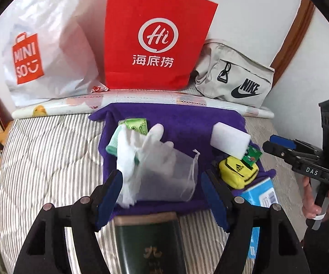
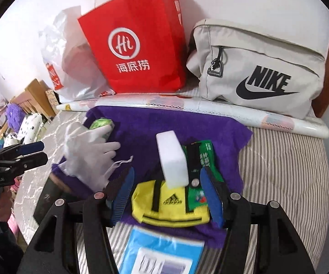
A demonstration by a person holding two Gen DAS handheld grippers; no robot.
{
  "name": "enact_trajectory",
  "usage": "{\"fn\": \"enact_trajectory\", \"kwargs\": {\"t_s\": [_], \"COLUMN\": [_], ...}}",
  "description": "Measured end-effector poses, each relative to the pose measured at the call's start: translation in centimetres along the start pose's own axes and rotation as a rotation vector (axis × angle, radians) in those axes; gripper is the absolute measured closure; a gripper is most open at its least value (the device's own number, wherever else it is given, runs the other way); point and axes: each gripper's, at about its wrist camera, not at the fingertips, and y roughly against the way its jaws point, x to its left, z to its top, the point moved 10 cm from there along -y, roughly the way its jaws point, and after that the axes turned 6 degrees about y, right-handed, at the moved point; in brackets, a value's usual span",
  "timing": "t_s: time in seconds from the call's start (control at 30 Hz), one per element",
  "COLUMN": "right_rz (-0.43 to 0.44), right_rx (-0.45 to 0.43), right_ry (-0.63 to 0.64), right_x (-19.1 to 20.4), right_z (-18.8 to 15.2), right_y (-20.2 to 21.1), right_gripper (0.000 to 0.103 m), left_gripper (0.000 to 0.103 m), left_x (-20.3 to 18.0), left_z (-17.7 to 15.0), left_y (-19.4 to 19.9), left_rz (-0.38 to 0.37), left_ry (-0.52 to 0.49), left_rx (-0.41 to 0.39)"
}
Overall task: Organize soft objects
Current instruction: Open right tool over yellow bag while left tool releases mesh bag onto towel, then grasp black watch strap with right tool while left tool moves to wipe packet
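Observation:
A purple cloth (image 1: pixel 182 123) lies on the striped bed and carries a white glove (image 1: pixel 146 150), a mesh drawstring pouch (image 1: pixel 178 178), a white sponge block (image 1: pixel 230 140), a yellow Adidas pouch (image 1: pixel 237 171) and green packets (image 1: pixel 137 124). My left gripper (image 1: pixel 162 190) is open, its fingers either side of the mesh pouch. My right gripper (image 2: pixel 166 194) is open just above the yellow pouch (image 2: pixel 171 205), with the sponge (image 2: pixel 173 159) beyond it. The glove (image 2: pixel 89 146) lies to its left.
A white Miniso bag (image 1: pixel 45 52), a red paper bag (image 1: pixel 155 43) and a beige Nike bag (image 1: pixel 235 77) stand against the wall behind a rolled sheet (image 1: pixel 141 101). A dark green box (image 1: pixel 150 244) and a blue packet (image 2: pixel 162 251) lie at the near edge.

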Motion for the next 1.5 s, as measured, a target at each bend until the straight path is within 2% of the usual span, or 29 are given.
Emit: {"fn": "enact_trajectory", "kwargs": {"t_s": [0.3, 0.6, 0.83, 1.0, 1.07, 1.2, 1.4, 1.47, 1.5], "right_rz": [0.077, 0.127, 0.237, 0.28, 0.275, 0.273, 0.244, 0.192, 0.178], "right_rx": [-0.029, -0.023, 0.027, 0.08, 0.11, 0.143, 0.158, 0.134, 0.125], "right_ry": [-0.037, 0.102, 0.225, 0.3, 0.318, 0.351, 0.533, 0.611, 0.633], "right_x": [2.5, 9.1, 16.1, 19.3, 19.9, 20.8, 23.2, 23.9, 24.1], "right_z": [-4.5, -9.1, -14.1, -17.8, -18.9, -20.5, -22.7, -23.3, -23.4], "right_y": [4.2, 5.7, 4.7, 2.6, 1.6, 0.3, -0.4, -0.8, -0.8], "right_gripper": [0.043, 0.043, 0.043, 0.043, 0.043, 0.05, 0.052, 0.052, 0.056], "left_gripper": [0.033, 0.033, 0.033, 0.033, 0.033, 0.033, 0.033, 0.033, 0.033], "left_x": [-0.4, 1.1, 4.2, 6.2, 6.8, 7.3, 8.3, 8.7, 8.9], "left_z": [-4.6, -10.0, -13.9, -16.5, -17.2, -18.2, -19.4, -19.6, -19.6], "left_y": [3.0, 4.8, 5.7, 5.9, 6.0, 6.5, 6.7, 6.8, 6.9], "left_rz": [-0.02, 0.016, 0.049, 0.05, 0.049, 0.021, 0.013, 0.01, 0.008], "left_ry": [0.015, 0.043, 0.101, 0.128, 0.137, 0.156, 0.165, 0.178, 0.185], "left_rx": [-0.003, 0.002, 0.003, 0.015, 0.014, 0.001, -0.011, -0.012, -0.012]}}
